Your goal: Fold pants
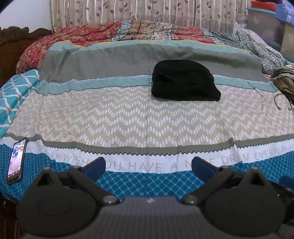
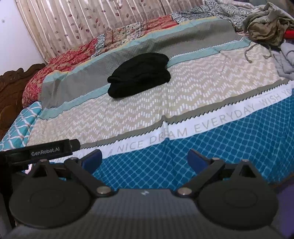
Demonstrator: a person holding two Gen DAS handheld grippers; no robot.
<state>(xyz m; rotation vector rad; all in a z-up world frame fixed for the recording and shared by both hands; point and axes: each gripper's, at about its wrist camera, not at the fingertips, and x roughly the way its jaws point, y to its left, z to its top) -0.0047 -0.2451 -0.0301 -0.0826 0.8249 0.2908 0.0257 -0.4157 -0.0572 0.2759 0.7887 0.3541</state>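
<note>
So the black pants (image 1: 185,80) were sitting folded up into a chunky bundle out in the middle of the bed, lying across where the grey band of the bedspread (image 1: 128,119) met the teal stripe and the beige zigzag part. From the right wrist view the same pants (image 2: 139,74) looked like a lumpy stack of a few layers, though honestly the fabric was so dark I couldn't make out exactly how many folds there were. Both tongs were well back from it, down near the front edge of the bed over the blue patterned strip and the white band with the lettering. The left gripper (image 1: 148,165) had its blue fingers spread wide apart with nothing between them, and the right gripper (image 2: 144,158) was the same deal, jaws wide and empty, nowhere near touching the pants. A phone (image 1: 16,162) with its screen lit was lying on the bedspread off to the left of the left gripper. Over on the right side of the bed there was a crumpled pile of olive clothes (image 2: 266,22) with a drawstring trailing out, and something grey (image 2: 284,58) just beside it. A red floral quilt (image 1: 77,37) was bunched along the far side, with leaf-print curtains (image 1: 147,11) behind it.
</note>
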